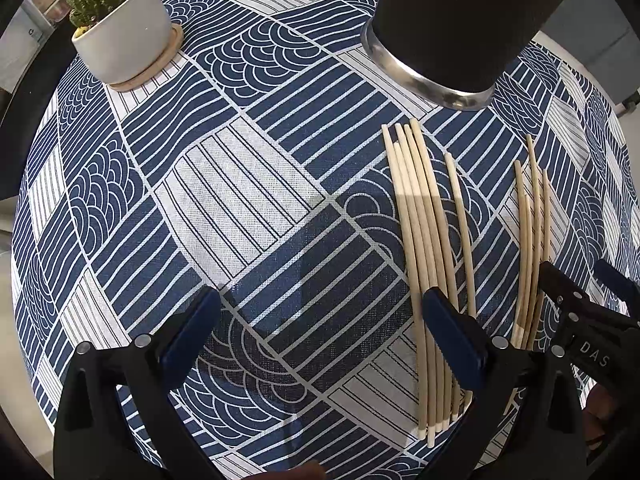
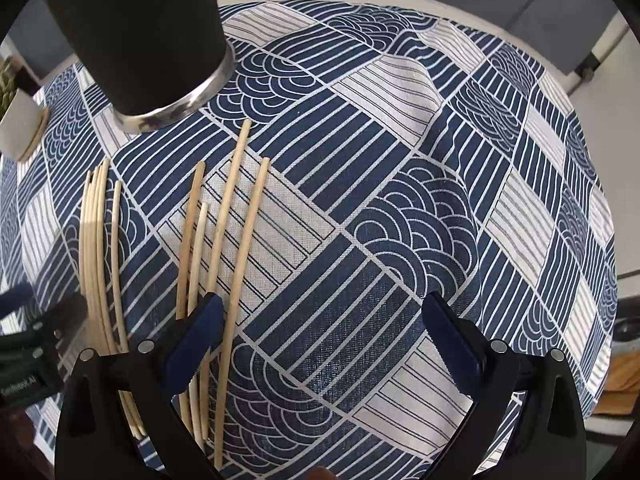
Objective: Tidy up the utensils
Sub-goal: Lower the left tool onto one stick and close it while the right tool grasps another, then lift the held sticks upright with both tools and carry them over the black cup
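Note:
Several pale wooden chopsticks lie on the blue-and-white patterned tablecloth (image 1: 248,200). One bundle (image 1: 420,240) lies under my left gripper's right finger; a looser group (image 1: 532,240) lies further right. In the right wrist view the bundle (image 2: 96,248) is at the left and the looser group (image 2: 224,240) runs under my right gripper's left finger. A black cup with a steel base (image 1: 452,28) stands behind the chopsticks, also in the right wrist view (image 2: 144,40). My left gripper (image 1: 320,312) is open and empty. My right gripper (image 2: 320,316) is open and empty, and shows at the left view's right edge (image 1: 588,312).
A white pot with a cactus (image 1: 120,28) stands on a wooden saucer at the far left; its edge shows in the right wrist view (image 2: 20,120). The round table's edge (image 2: 600,240) curves along the right. The cloth has a raised fold (image 2: 416,64) at the far side.

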{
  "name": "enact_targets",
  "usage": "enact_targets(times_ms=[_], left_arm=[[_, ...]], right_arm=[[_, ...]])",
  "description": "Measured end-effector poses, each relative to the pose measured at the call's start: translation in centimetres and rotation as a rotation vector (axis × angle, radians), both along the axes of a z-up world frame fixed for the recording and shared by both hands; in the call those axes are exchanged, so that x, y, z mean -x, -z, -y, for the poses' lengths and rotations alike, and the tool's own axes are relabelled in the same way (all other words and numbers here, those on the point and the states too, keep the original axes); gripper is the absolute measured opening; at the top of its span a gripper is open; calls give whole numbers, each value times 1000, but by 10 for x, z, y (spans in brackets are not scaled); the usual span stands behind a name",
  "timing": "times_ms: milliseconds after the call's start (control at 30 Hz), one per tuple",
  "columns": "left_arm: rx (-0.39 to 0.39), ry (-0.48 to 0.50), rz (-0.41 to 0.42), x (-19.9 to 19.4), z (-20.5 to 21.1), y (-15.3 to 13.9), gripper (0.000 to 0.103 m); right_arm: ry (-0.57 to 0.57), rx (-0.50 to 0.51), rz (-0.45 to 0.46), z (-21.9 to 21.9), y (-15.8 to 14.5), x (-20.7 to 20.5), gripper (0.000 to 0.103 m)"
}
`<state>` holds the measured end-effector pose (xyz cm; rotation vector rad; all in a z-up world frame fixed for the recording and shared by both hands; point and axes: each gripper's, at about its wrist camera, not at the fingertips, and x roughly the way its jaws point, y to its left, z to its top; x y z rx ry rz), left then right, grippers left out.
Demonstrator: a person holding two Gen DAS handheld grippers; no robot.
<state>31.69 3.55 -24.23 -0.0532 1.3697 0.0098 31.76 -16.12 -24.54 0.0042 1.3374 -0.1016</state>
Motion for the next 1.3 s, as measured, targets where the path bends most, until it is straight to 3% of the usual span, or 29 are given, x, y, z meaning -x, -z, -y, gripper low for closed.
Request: enact_targets(times_ms=[200, 367, 533, 633, 700, 733, 800, 833, 867, 900, 967, 1033, 1167, 1300], left_arm=[[-1, 6, 37, 5, -2, -1, 99], [-44, 30, 35, 15, 4, 0, 99], [-43, -87, 45, 23, 0, 4, 99], [-46, -75, 63, 30, -1, 6, 99], [-48, -74, 83, 35, 1, 5, 99], [-52, -70, 102, 39, 2, 4, 96], [-51, -64, 113, 43, -1, -1, 85], [-51, -61, 116, 49, -2, -5, 69], [-48, -55, 119, 52, -5, -8, 50], [-47, -47, 118, 54, -6, -10, 41], [-38, -40, 102, 59, -12, -10, 14], [-41, -36, 81, 65, -18, -11, 5], [-77, -61, 73, 75, -13, -23, 5], [-61, -98, 57, 94, -18, -28, 5]], right_arm=[[53, -83, -29, 16, 7, -3, 97], [42, -82, -32, 19, 8, -5, 97], [38, -83, -59, 17, 9, -8, 97], [22, -79, -53, 17, 8, -9, 96], [-1, -79, -45, 17, 5, -8, 93], [-14, -77, -33, 18, 0, -5, 83], [-49, -77, -28, 20, -8, -1, 39], [-65, -73, -32, 23, -9, -1, 26], [-69, -58, -35, 27, -10, 1, 6], [-73, -46, -34, 33, -10, 1, 5], [-66, -38, -40, 46, -10, 2, 5], [-49, -54, -49, 60, -11, 4, 5], [-26, -94, -64, 92, -12, 11, 5], [-8, -129, -61, 119, -17, 21, 5]])
